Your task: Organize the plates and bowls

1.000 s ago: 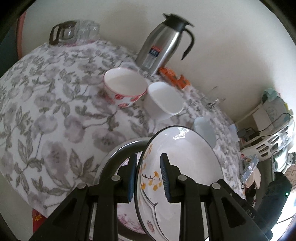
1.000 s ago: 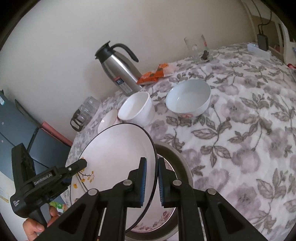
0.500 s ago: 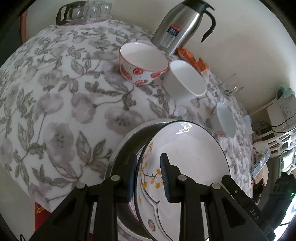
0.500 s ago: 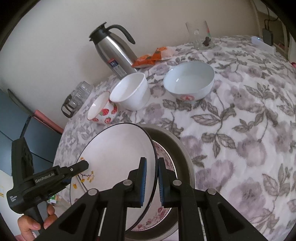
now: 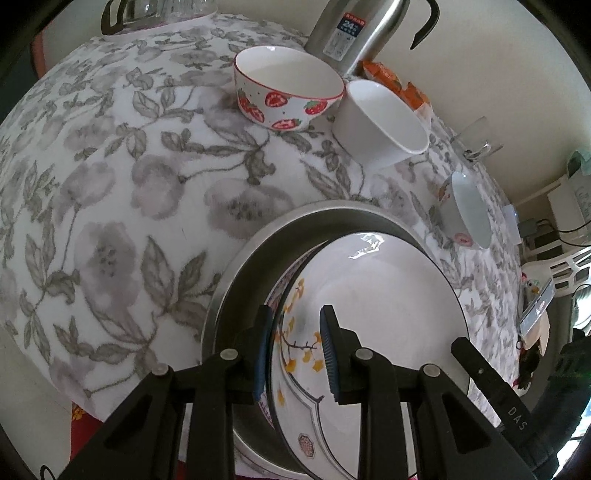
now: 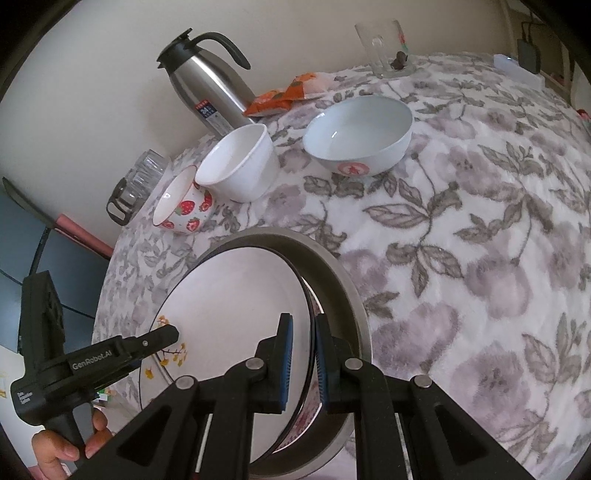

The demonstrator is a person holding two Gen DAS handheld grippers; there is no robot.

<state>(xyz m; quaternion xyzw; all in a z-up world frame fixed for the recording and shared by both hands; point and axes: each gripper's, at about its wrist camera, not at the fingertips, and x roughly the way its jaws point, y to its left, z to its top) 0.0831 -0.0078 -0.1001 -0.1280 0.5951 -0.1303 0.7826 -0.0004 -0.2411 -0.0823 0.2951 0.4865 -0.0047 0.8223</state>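
Observation:
A white plate with a black rim and yellow blossoms (image 5: 376,314) (image 6: 236,314) hangs tilted just over a steel plate (image 5: 258,258) (image 6: 332,266) that holds a pink floral plate (image 6: 310,402). My left gripper (image 5: 295,347) is shut on the white plate's near rim. My right gripper (image 6: 302,354) is shut on its opposite rim. On the cloth behind stand a strawberry bowl (image 5: 288,92) (image 6: 184,206), a plain white bowl (image 5: 380,122) (image 6: 240,166) and a pale blue bowl (image 5: 469,210) (image 6: 358,136).
A steel thermos jug (image 6: 207,85) (image 5: 354,29) and an orange snack packet (image 6: 284,96) stand by the wall. A glass cup (image 6: 384,48) is at the far end, a glass jug (image 6: 140,181) at the table's left edge. Floral cloth (image 6: 480,258) covers the table.
Both grippers have lowered the white plate toward the steel plate and tilted it flatter. The bowls have not moved.

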